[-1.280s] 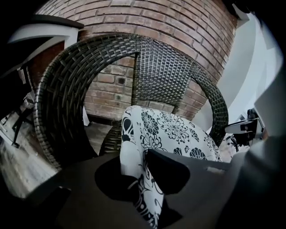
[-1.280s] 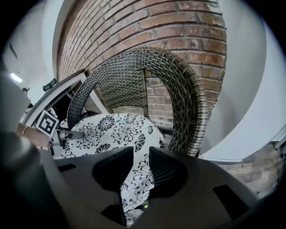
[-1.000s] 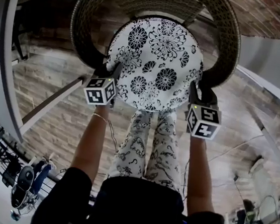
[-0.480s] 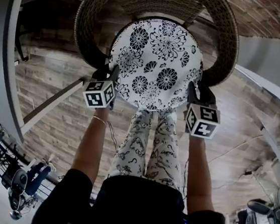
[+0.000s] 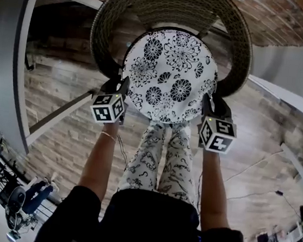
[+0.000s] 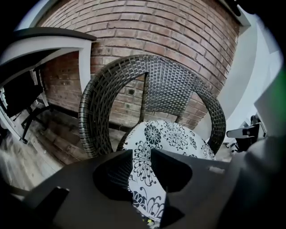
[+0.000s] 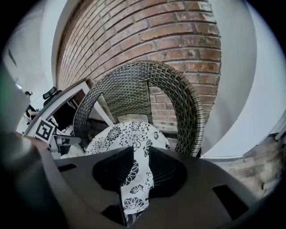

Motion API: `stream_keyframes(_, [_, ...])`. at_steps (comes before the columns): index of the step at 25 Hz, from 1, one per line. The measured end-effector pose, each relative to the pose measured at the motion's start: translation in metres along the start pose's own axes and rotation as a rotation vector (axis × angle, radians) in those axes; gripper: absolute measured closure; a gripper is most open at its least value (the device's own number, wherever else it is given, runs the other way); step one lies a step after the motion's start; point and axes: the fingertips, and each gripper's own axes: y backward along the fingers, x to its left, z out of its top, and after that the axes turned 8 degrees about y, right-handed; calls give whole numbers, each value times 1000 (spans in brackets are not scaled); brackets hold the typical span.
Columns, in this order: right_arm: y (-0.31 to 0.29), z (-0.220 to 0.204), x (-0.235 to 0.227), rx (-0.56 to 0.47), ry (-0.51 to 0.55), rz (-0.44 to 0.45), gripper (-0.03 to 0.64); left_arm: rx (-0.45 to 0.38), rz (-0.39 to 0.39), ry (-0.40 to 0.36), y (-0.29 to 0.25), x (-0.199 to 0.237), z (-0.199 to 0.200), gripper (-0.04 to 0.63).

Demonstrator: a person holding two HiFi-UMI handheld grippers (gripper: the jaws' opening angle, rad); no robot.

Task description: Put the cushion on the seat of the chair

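A round white cushion (image 5: 171,73) with black flower print hangs flat between both grippers, over the seat of a dark wicker chair (image 5: 176,6) with a curved back. My left gripper (image 5: 121,89) is shut on the cushion's left edge (image 6: 143,179). My right gripper (image 5: 207,105) is shut on its right edge (image 7: 136,179). The chair's woven back (image 6: 156,85) rises behind the cushion in the left gripper view, and the chair back (image 7: 134,89) also shows in the right gripper view. The seat itself is hidden under the cushion.
A brick wall (image 6: 147,31) stands right behind the chair. A white-framed desk (image 6: 49,44) is at the left. The floor is wood plank (image 5: 63,129). The person's patterned trouser legs (image 5: 160,157) stand just before the chair. A pale wall (image 7: 250,89) lies to the right.
Both grippers have carried the cushion forward and lower toward the chair, and it has flattened out. The chair back now stands higher above the cushion in both gripper views.
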Motion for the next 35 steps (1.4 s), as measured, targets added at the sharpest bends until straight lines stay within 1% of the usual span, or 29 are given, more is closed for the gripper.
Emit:
stream_keyframes(8, [21,9,12,-45,-44,-7,523,-47,-48,18,29,-13,18,474])
stream_keyframes(13, [38,14,16,-69,-78,-21,539,-37,-63,24,47,-17,22,483])
stream_keyframes(19, [54,29,19,-113,-76,-49,582,-67,-79,-22,68,-22,32,511])
stream_keyframes(25, [66,35,27,-149,-98,-56,615,-102,-80,-37,90,-23,35,560])
stream_keyframes(30, [85,47,39,-194,-124,-24,617,-120,-114,-50,111,-31,39,587])
stream_keyframes(35, [108,63,48,-229,-124,-22,617,-133,-136,-84,134,-41,51,589])
